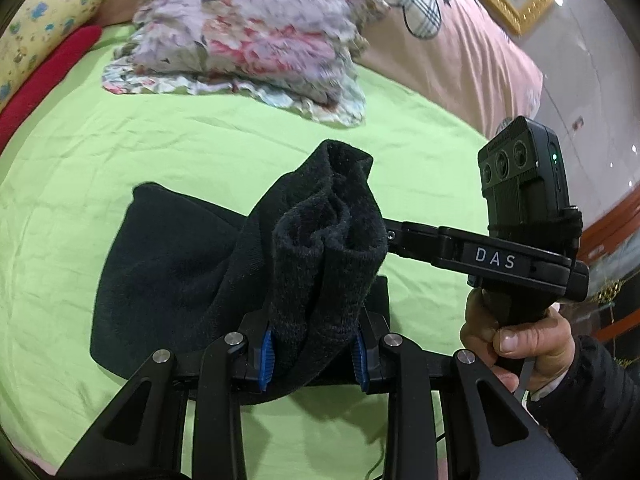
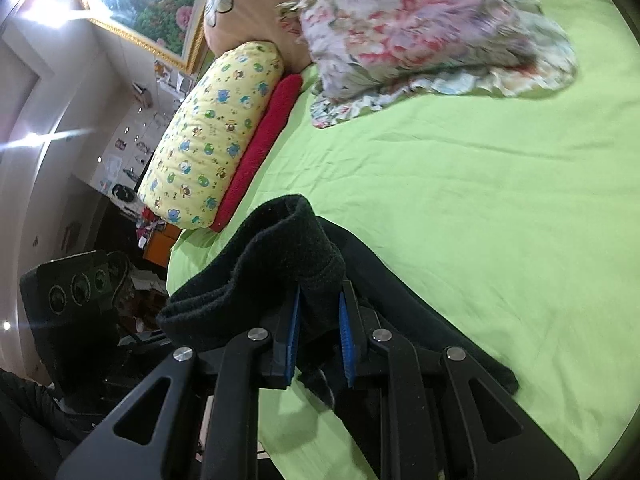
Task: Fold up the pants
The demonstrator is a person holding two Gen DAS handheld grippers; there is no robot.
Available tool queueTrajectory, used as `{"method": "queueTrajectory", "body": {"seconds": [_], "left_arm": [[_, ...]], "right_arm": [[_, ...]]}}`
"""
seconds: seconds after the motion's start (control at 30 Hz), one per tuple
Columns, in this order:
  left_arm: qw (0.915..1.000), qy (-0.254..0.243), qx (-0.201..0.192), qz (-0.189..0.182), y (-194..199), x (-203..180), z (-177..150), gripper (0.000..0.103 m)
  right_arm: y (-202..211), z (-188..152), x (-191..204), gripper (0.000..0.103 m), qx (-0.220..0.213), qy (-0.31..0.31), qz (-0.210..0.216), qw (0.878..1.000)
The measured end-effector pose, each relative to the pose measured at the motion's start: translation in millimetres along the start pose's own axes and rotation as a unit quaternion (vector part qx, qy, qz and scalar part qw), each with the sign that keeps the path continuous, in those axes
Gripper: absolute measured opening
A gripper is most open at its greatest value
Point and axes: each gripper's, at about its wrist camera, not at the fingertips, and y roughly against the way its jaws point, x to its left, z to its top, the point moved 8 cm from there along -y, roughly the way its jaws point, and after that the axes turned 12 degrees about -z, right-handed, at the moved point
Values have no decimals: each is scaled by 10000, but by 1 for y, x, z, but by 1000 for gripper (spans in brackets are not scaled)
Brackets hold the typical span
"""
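Observation:
The black fleece pants (image 1: 168, 264) lie partly on the green bed sheet (image 1: 200, 136). My left gripper (image 1: 314, 356) is shut on a bunched edge of the pants, which stands up between its blue pads. My right gripper (image 2: 318, 340) is shut on another thick edge of the pants (image 2: 280, 248) and holds it lifted above the sheet (image 2: 480, 200). The right gripper's body (image 1: 520, 256), held by a hand, shows in the left wrist view just right of the raised cloth. The rest of the pants trails down under both grippers.
A floral blanket (image 1: 248, 40) lies bunched at the far side of the bed. A yellow printed bolster (image 2: 216, 132) and a red roll (image 2: 268, 132) line the bed's edge. A pink quilt (image 1: 460, 40) lies at the back right.

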Motion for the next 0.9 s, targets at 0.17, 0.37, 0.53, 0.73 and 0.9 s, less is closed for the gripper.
{"method": "queueTrajectory", "body": {"seconds": [0.17,0.37,0.53,0.73,0.9], "left_arm": [[9995,-226,209,83,-18,-13,-13,30],[9968,-604,484,213,-42,-22,-30,34],[9955,-651,654,223,-56,-21,-40,39],[9953,-619,732,166,-64,-21,-46,53],[9947,-686,766,17,-69,-29,-50,59]], "right_arm": [[5,-13,-18,19,-8,-209,17,9998],[6,-27,-38,19,52,-380,-31,9993],[4,-35,-46,19,112,-348,-171,9992],[13,-42,-59,19,34,-573,-348,9977],[29,-48,-67,20,-134,-724,-576,9956]]}}
